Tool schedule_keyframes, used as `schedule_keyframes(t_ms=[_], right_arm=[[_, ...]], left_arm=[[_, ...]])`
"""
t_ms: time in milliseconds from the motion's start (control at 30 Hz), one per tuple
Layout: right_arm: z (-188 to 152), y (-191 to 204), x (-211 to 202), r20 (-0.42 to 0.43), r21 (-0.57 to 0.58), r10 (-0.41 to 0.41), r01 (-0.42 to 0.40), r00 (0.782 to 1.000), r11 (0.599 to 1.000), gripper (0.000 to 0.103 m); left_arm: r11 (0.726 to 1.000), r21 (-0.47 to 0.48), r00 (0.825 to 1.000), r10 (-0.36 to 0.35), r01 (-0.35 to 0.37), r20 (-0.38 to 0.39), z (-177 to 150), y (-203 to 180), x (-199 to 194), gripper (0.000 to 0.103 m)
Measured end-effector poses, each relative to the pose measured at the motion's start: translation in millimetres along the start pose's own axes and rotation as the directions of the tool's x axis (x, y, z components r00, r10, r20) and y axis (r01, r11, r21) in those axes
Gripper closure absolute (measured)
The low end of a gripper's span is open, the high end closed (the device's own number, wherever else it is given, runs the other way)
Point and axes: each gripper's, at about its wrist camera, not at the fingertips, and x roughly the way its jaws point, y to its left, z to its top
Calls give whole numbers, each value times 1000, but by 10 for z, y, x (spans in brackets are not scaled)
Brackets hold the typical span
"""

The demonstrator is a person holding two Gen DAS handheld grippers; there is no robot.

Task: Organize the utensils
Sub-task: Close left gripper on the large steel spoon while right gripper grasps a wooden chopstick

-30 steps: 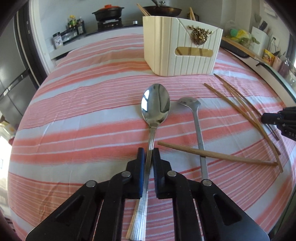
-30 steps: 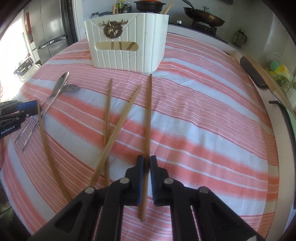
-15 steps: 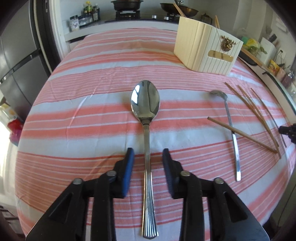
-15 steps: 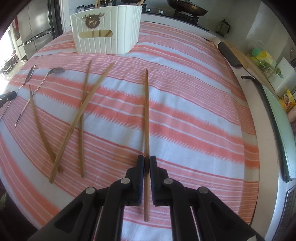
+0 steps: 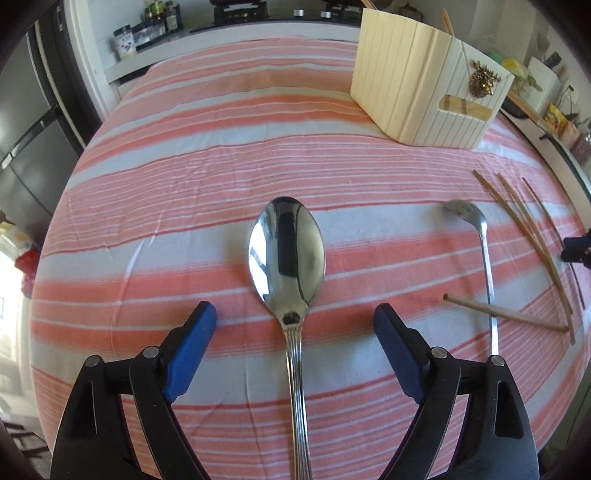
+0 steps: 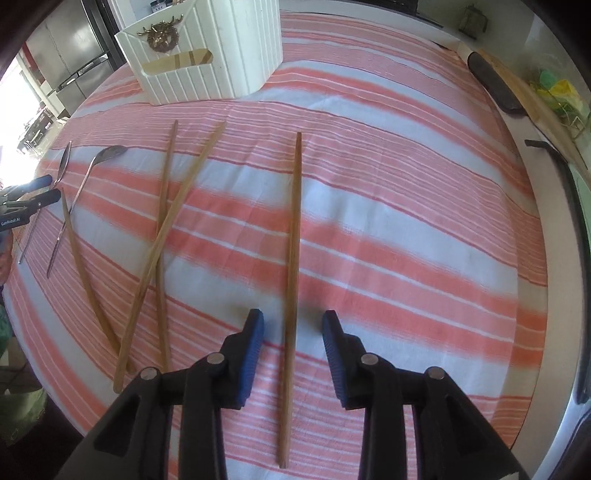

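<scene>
1. Since both sets of jaws have just been opening, nothing is gripped: the left gripper point(image 5: 294, 319) stands wide with the large spoon point(image 5: 287, 254) lying flat between its pads, untouched, and the right gripper point(image 6: 293, 326) is partly open astride a single chopstick point(image 6: 293, 236) on the cloth.
2. A re-grip could likely skid either piece, because thin metal and wood lie flush on soft fabric.
3. Near the surface's left edge in the right wrist view, three loose chopsticks point(image 6: 162, 236) cross each other, and one overlies the small spoon point(image 5: 484, 258); lifting one may drag its neighbours.
4. The white holder point(image 5: 424, 88) stands toward the far edge, well apart from the utensils.
5. A striped pink tablecloth point(image 5: 207, 155) covers the surface; a stove point(image 5: 240, 9) and a fridge point(image 5: 26, 122) sit behind.
</scene>
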Motion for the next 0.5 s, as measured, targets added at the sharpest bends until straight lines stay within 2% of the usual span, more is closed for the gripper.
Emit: schedule_keyframes(t_ms=[133, 233, 267, 333, 367, 433, 500], right_arm=[[305, 18, 97, 4, 5, -9, 9, 1000, 1000, 68], [506, 61, 159, 18, -2, -38, 38, 999, 999, 74], [558, 79, 170, 25, -6, -51, 51, 998, 999, 78], [647, 83, 206, 29, 8, -66, 66, 997, 998, 95], [673, 80, 218, 33, 18, -69, 68, 997, 998, 96], [707, 65, 221, 46, 29, -63, 61, 997, 998, 97], [704, 24, 177, 66, 56, -42, 38, 997, 998, 97]], left_arm=[[1000, -13, 1000, 1, -1, -10, 142, 27, 63, 19], [1000, 2, 1000, 11, -11, -3, 206, -11, 99, 24], [1000, 8, 1000, 13, -13, 4, 221, -15, 103, 30], [1000, 11, 1000, -1, 1, 23, 239, 12, 91, 46], [1000, 4, 999, -11, 11, 31, 246, 39, 78, 61], [998, -28, 998, -49, 50, 36, 247, 121, 61, 61], [998, -44, 998, -35, 37, 45, 241, 171, 20, 61]])
